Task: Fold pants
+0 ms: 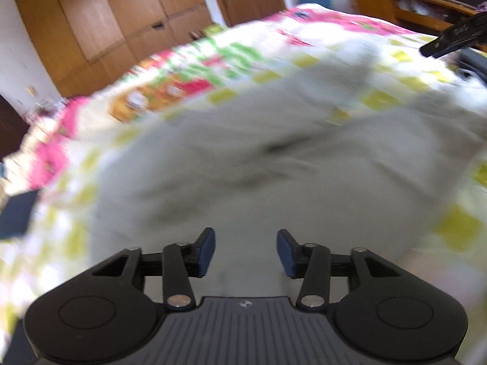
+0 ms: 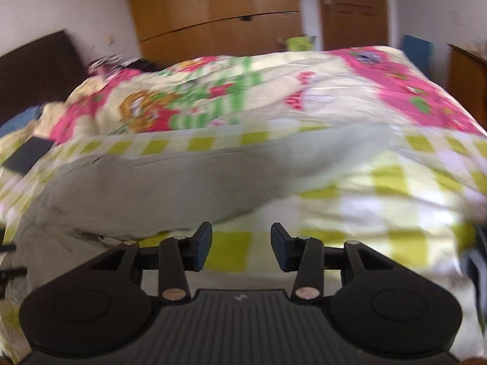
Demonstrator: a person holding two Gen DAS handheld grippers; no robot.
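Your left gripper (image 1: pixel 246 252) hangs above the pale grey pants (image 1: pixel 274 167), jaws parted with nothing between the blue pads; your right gripper (image 2: pixel 241 247) is likewise released and empty, over checked bedsheet (image 2: pixel 380 182) just beside the pants' near edge; the pants (image 2: pixel 152 188) lie spread across that green-and-white sheet, in front of the pink cartoon quilt (image 2: pixel 243 91); a dark flat object (image 2: pixel 27 153) rests well left of the pants; both views are motion-blurred

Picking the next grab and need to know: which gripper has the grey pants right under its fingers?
The left gripper: grey pants fill the space under its open fingers. The right gripper, also open, is over bare checked bedspread, pants off to its left.
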